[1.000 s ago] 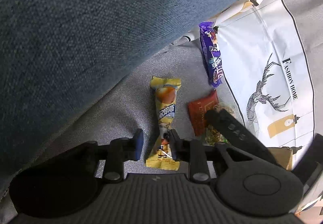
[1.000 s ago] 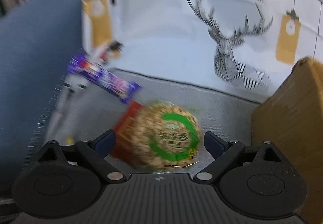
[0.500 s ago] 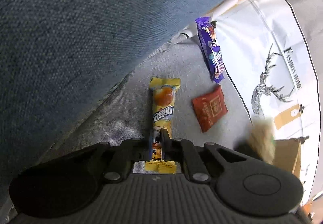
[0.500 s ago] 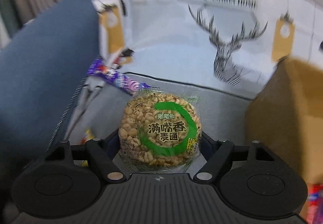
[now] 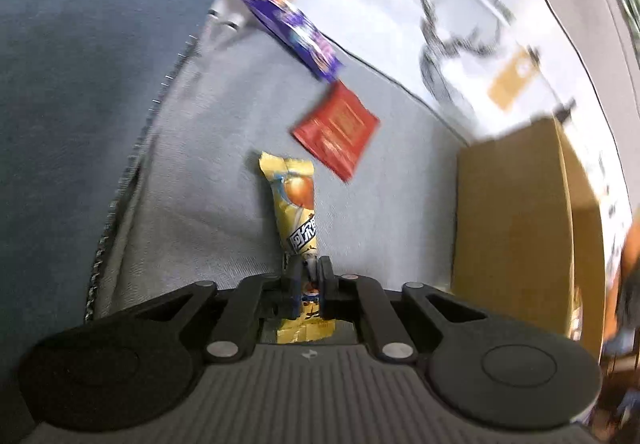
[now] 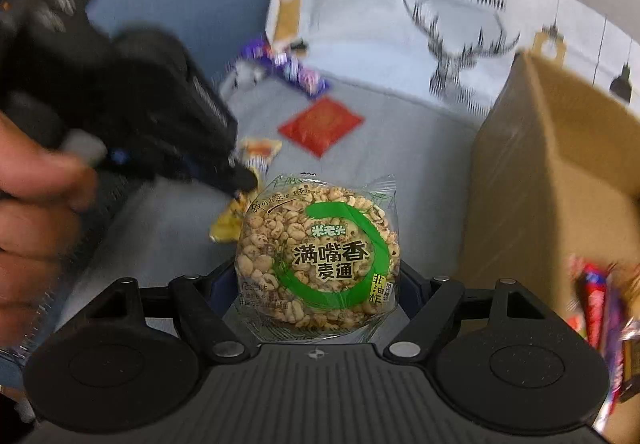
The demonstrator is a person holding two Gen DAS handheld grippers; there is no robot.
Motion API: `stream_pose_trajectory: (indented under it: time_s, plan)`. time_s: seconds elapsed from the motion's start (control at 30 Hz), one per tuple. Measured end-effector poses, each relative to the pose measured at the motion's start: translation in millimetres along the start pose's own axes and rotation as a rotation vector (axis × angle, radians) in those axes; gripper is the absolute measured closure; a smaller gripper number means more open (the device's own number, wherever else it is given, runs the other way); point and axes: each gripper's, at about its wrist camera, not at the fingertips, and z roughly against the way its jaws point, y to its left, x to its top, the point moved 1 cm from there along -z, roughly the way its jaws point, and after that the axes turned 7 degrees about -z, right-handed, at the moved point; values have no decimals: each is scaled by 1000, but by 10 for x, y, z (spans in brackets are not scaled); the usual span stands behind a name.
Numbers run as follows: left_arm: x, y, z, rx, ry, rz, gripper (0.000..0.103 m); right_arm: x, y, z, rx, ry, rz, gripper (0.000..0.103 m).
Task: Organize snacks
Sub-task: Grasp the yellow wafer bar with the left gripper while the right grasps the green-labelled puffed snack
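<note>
Bare grey sofa fabric (image 5: 208,183) lies open on my left. The brown cardboard box (image 5: 508,228) walls my right; the red square sachet (image 5: 336,127) and purple wrapper (image 5: 288,23) lie ahead.

The flat square packet (image 5: 336,129) lies on the couch seat (image 5: 208,179) between the long wrapper (image 5: 290,25) behind and the snack bar (image 5: 296,203) in front. The cardboard box (image 5: 516,228) stands to their right, the printed bag (image 5: 420,3) behind.
</note>
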Motion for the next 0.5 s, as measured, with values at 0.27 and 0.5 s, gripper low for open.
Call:
stream_pose_trajectory:
  time_s: [0.27, 0.5]
  plan:
    - [22, -44, -80, 121, -26, -27, 62, -92, -4, -312, -7, 88, -33, 23]
    - [59, -166, -187, 196, -34, -78, 61, -154, -50, -406, -2, 126, -48, 23]
